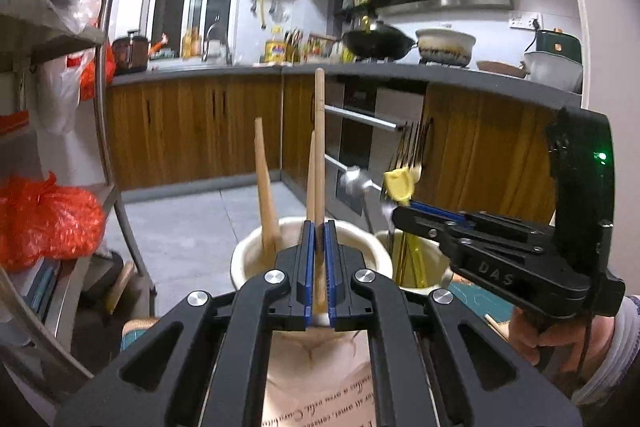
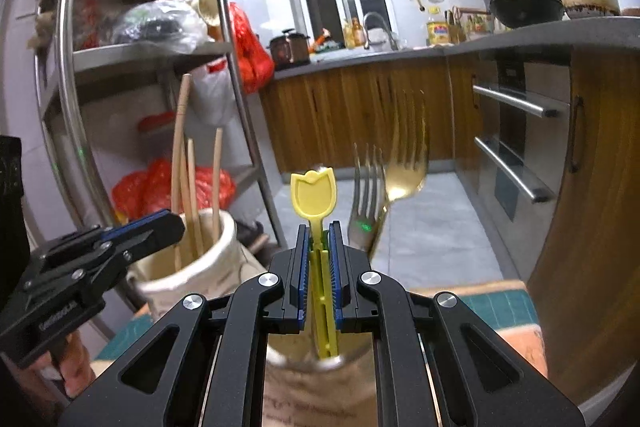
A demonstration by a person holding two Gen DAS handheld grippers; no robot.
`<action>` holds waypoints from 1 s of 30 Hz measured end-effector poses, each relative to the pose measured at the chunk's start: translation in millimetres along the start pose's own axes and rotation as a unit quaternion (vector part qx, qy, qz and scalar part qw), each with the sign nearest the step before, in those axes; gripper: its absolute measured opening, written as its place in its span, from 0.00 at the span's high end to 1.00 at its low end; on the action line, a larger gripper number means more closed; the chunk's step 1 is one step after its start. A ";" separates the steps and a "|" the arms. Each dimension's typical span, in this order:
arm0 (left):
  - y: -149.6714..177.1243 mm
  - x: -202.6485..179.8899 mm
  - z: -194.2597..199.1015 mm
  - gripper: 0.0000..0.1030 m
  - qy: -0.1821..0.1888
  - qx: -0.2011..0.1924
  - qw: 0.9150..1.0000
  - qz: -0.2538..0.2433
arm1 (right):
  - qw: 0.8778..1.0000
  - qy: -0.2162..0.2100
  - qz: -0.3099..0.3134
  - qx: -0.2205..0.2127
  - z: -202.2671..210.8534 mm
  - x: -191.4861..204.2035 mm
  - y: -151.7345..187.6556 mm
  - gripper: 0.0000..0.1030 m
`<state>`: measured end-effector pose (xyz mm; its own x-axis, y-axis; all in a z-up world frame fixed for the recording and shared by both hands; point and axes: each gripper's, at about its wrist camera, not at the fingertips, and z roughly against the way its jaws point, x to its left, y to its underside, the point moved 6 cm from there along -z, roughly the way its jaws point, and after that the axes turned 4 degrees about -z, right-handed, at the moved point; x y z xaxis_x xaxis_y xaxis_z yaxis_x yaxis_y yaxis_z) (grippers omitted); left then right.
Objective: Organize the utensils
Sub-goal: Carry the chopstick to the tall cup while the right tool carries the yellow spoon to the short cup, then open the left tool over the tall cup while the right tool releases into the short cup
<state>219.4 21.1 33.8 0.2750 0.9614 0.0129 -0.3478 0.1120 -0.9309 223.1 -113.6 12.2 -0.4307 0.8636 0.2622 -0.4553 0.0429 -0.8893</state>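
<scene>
Tabletop (image 2: pixel 508 301) is carrying a green mat; two cream holders are sitting on it: chopstick holder (image 2: pixel 192 267) and fork holder (image 1: pixel 430 259), just beside each other.

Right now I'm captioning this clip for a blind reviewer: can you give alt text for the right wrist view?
The right gripper is shut on a yellow tulip-topped utensil, held upright over a holder below. Just right of it stand a silver fork and a gold fork; at left, the left gripper reaches a cream cup of wooden chopsticks.
</scene>
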 end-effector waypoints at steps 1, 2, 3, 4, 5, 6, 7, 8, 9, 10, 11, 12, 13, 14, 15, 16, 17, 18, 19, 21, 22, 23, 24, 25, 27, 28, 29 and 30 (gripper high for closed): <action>1.1 0.4 -0.3 0.95 -0.001 0.006 1.000 0.000 | 1.000 0.004 -0.001 0.004 1.7 -0.7 1.0 0.90; 1.9 0.3 -0.6 0.95 -0.002 0.010 1.000 0.000 | 1.000 0.007 -0.002 0.006 2.9 -1.5 1.6 0.90; 2.4 -0.5 -0.7 0.95 0.000 0.012 1.000 -0.003 | 1.000 0.010 -0.005 0.007 4.9 -2.5 2.5 0.90; 2.3 -0.9 -0.8 0.95 0.001 0.012 1.000 -0.005 | 1.000 0.015 -0.009 0.008 7.1 -4.2 3.7 0.90; 2.8 -2.0 -1.1 0.95 0.001 0.014 1.000 -0.009 | 1.000 0.022 -0.011 0.011 8.4 -6.4 4.8 0.90; 3.4 -3.3 -1.7 0.95 0.002 0.016 1.000 -0.011 | 0.999 0.029 -0.013 0.014 9.2 -8.5 6.5 0.90; 3.0 -4.1 -2.0 0.95 0.005 0.017 1.000 -0.011 | 0.999 0.036 -0.017 0.016 10.5 -11.0 8.1 0.90; 2.7 -5.5 -2.2 0.95 0.007 0.018 1.000 -0.012 | 0.999 0.039 -0.021 0.017 11.1 -12.5 8.2 0.90; 2.6 -6.9 -2.1 0.95 0.007 0.018 1.000 -0.015 | 0.999 0.042 -0.026 0.018 11.8 -14.6 9.5 0.90; 2.4 -8.1 -1.8 0.95 0.006 0.017 1.000 -0.017 | 0.998 0.045 -0.030 0.021 12.0 -16.6 10.7 0.90; 1.8 -9.6 -2.1 0.95 0.004 0.018 1.000 -0.020 | 0.998 0.047 -0.032 0.024 11.3 -18.3 11.8 0.90; 1.7 -9.8 -2.2 0.95 0.004 0.018 1.000 -0.021 | 0.998 0.047 -0.035 0.028 10.6 -19.6 13.2 0.90; 1.5 -10.6 -1.9 0.94 0.004 0.018 1.000 -0.022 | 0.998 0.047 -0.037 0.030 9.6 -20.4 14.2 0.89; 1.3 -12.1 -1.4 0.94 0.006 0.017 1.000 -0.023 | 0.998 0.047 -0.037 0.029 10.0 -20.9 14.2 0.89; 1.2 -13.3 -1.3 0.93 0.006 0.017 1.000 -0.025 | 0.998 0.049 -0.036 0.030 9.9 -20.7 14.2 0.89; 0.9 -13.8 -1.4 0.89 0.006 0.018 0.999 -0.027 | 0.998 0.050 -0.036 0.030 9.7 -20.5 14.1 0.89; 0.7 -14.0 -1.3 0.80 0.005 0.018 0.999 -0.028 | 0.998 0.051 -0.036 0.030 9.7 -20.9 13.7 0.89; 0.2 -13.6 -0.7 0.76 0.002 0.018 0.999 -0.027 | 0.998 0.052 -0.035 0.029 10.5 -21.4 13.3 0.89; -0.6 -13.2 0.1 0.73 0.001 0.016 1.000 -0.027 | 0.998 0.054 -0.033 0.028 11.3 -21.3 12.7 0.89; -1.7 -11.8 3.0 0.71 -0.002 0.014 1.000 -0.025 | 0.998 0.057 -0.032 0.026 13.4 -22.1 11.4 0.86; -2.2 -11.6 4.7 0.69 -0.002 0.013 1.000 -0.024 | 0.997 0.058 -0.033 0.024 15.4 -23.2 10.2 0.83; -2.8 -10.9 7.8 0.64 -0.003 0.011 1.000 -0.022 | 0.997 0.059 -0.034 0.023 16.9 -23.6 8.9 0.78; -3.3 -10.5 9.7 0.62 -0.003 0.009 1.000 -0.022 | 0.997 0.061 -0.037 0.022 19.5 -25.2 8.2 0.74; -3.9 -10.3 12.8 0.58 -0.004 0.006 1.000 -0.021 | 0.997 0.062 -0.039 0.022 21.7 -26.3 7.9 0.68; -4.2 -9.1 20.3 0.53 -0.007 0.002 1.000 -0.020 | 0.997 0.062 -0.047 0.021 28.4 -30.6 6.2 0.65; -4.7 -8.7 22.7 0.48 -0.009 0.002 1.000 -0.020 | 0.997 0.064 -0.048 0.021 30.6 -31.9 5.3 0.60; -4.8 -8.2 25.8 0.43 -0.011 0.001 1.000 -0.020 | 0.996 0.066 -0.048 0.021 34.4 -33.7 4.7 0.52; -4.7 -7.4 30.2 0.39 -0.015 -0.001 1.000 -0.020 | 0.996 0.066 -0.049 0.021 38.3 -35.3 4.2 0.49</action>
<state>192.0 21.1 49.1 0.2611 0.9633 0.0623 -0.3342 0.1508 -0.9304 206.6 -163.1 13.6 -0.2773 0.9151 0.2929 -0.5236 0.1116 -0.8446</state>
